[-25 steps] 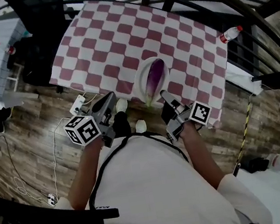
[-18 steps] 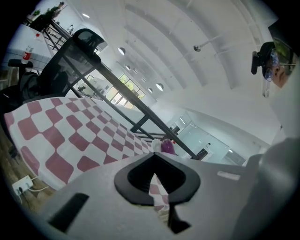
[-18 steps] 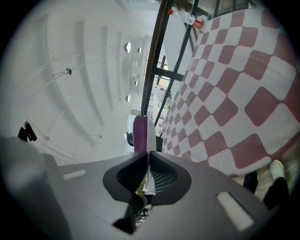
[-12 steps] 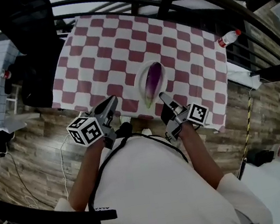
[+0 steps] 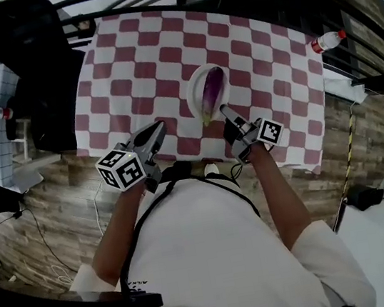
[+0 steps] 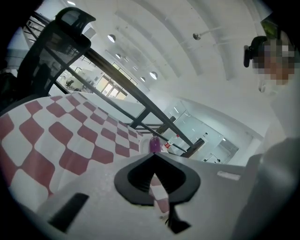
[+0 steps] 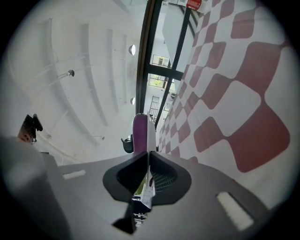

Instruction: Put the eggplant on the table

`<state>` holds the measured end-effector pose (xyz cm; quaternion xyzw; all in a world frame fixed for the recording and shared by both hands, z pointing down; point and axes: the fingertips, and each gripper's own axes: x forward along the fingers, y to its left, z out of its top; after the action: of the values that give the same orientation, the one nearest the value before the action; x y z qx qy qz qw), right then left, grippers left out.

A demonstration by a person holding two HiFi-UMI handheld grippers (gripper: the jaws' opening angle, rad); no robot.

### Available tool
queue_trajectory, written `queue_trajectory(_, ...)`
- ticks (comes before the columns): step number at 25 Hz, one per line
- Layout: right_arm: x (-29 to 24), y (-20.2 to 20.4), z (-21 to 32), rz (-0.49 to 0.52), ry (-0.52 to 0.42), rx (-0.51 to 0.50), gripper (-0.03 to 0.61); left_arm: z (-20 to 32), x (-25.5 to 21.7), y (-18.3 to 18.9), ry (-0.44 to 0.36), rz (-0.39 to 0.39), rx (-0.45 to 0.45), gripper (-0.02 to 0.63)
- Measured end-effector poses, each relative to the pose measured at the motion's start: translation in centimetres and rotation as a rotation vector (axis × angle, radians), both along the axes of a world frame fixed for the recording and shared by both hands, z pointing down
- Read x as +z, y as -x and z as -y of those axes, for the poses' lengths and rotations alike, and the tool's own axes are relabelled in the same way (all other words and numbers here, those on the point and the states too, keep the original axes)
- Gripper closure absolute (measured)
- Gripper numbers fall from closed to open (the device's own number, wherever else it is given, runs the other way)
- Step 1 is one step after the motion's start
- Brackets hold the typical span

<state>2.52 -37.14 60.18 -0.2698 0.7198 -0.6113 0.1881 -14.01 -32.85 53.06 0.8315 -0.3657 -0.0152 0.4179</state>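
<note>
Only right gripper view shows right claw point(image 7: 147, 152) clenched on plate point(image 7: 151, 136) rim; head view shows eggplant point(image 5: 211, 90) on it, against checked worktop point(image 5: 126, 58). Left claw point(image 6: 153, 154) clenched w/o load.

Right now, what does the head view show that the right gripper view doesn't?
Only the head view: the left gripper, the wooden floor, and the whole plate from above. Only the right gripper view: the ceiling lamps, and a close look at the right gripper, shut and empty. Both: the eggplant on the plate and the checkered cloth.
</note>
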Motion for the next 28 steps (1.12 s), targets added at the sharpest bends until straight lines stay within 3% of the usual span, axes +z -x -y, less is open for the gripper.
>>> queue_trajectory(16, 8.0, 0.8, 5.1, -0.024, 0.083, -0.023, 0.553, 2.7, 2.6, 0.7, 0.055, 0.019, 0.041, 0.607)
queue_trajectory(28, 11.1, 1.0, 5.6, -0.177, 0.174, -0.039, 0.555, 3.5, 3.0, 1.2, 0.061, 0.015, 0.033, 0.607)
